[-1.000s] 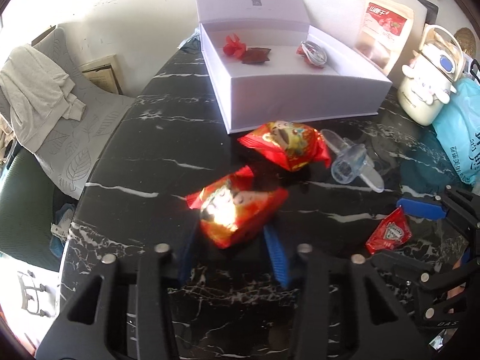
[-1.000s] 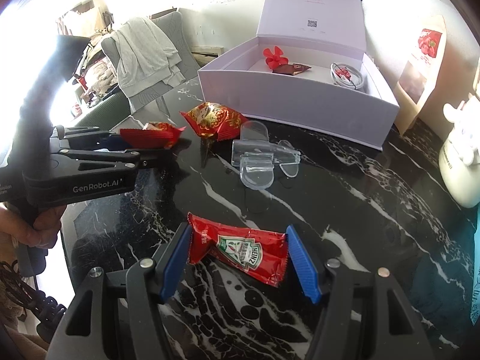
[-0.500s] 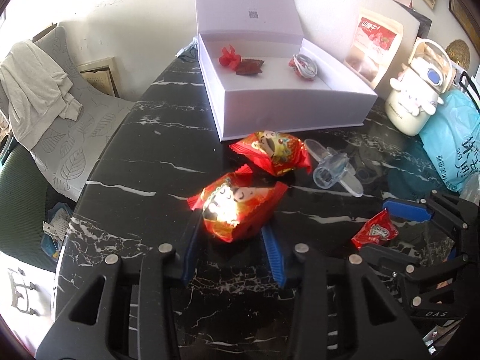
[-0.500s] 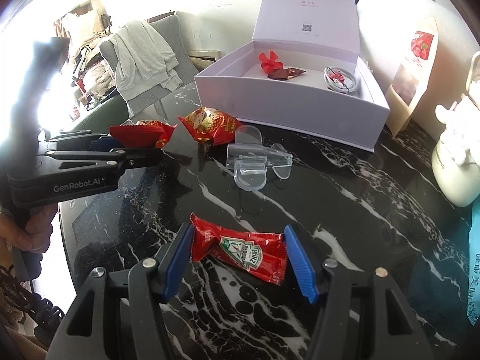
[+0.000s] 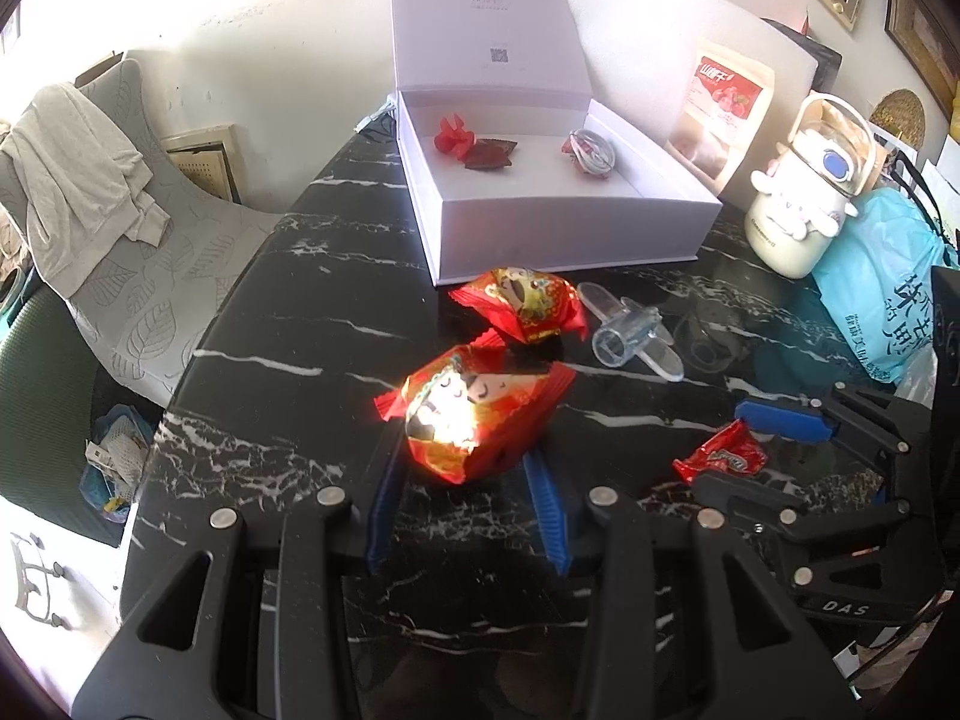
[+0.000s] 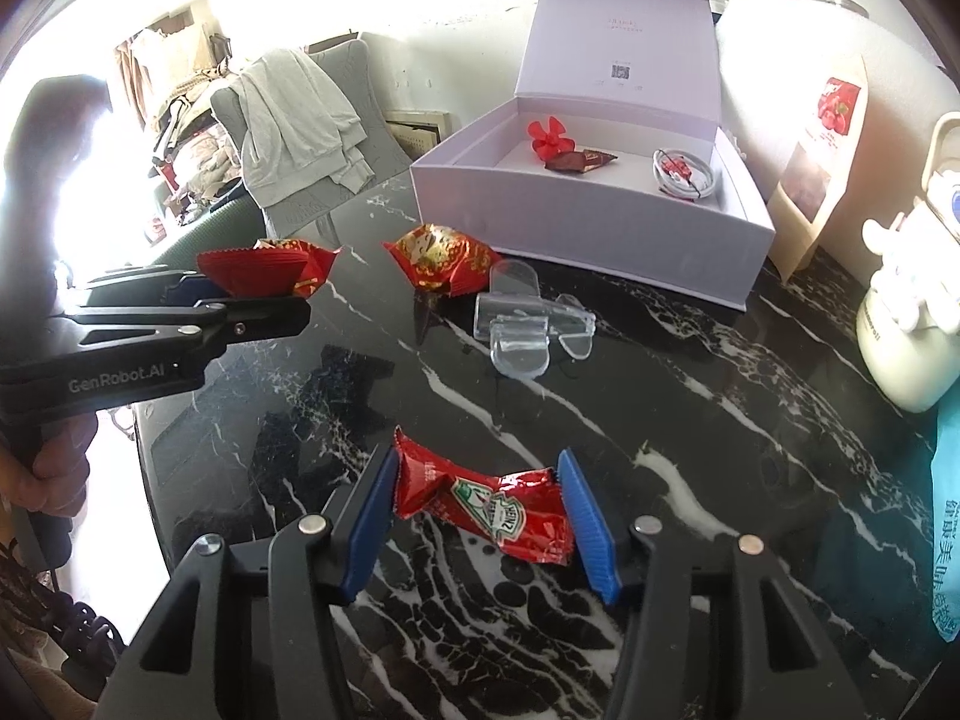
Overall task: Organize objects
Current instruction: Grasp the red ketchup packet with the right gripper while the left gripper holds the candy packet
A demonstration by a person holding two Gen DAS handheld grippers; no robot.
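Left gripper (image 5: 465,468) clamps a red snack packet (image 5: 474,414), lifted off the marble table (image 5: 270,324) in front of the white box (image 5: 564,228) (lid up). Right gripper (image 6: 480,510) pinches a ketchup sachet (image 6: 486,504), farther from the box.

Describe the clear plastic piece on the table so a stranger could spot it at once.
Start at the open white box on the black marble table. Just before its front wall, beside a red snack packet, lies the clear plastic piece, the only see-through thing among red wrappers.
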